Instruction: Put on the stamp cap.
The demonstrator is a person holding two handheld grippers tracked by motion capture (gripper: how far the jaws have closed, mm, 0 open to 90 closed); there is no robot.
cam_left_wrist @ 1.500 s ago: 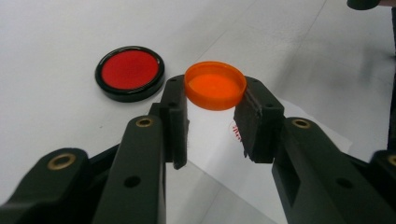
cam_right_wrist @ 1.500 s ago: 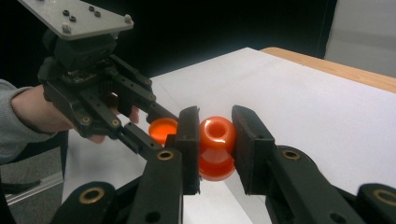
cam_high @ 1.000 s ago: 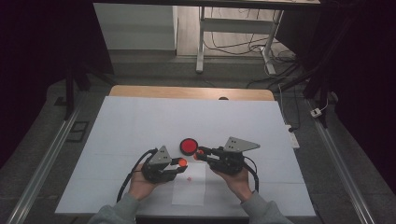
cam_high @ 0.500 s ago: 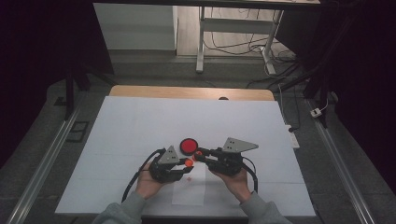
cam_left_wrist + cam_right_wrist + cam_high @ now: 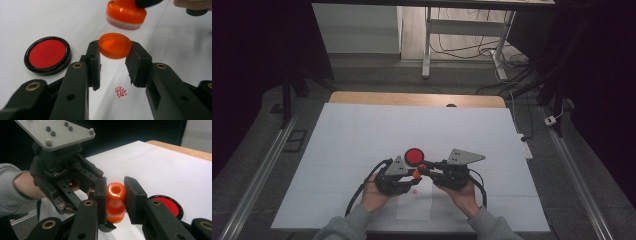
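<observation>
1. Your left tongs [image 5: 113, 58] clamp the orange cap [image 5: 115, 45] by its rim, open side up, above the counter [image 5: 362, 130].
2. Your right tongs [image 5: 115, 188] grip the orange stamp [image 5: 115, 201] around its handle; its base hangs just above and beyond the cap, not touching.
3. The ink pad [image 5: 47, 55] lies just beside the left tongs, near their path.
4. A red print [image 5: 120, 91] sits on the paper below the cap.
5. The counter's far half and both side edges lie well away, giving you free room.

Unreadable red seal print [image 5: 119, 91] on paper [image 5: 105, 105]
</observation>
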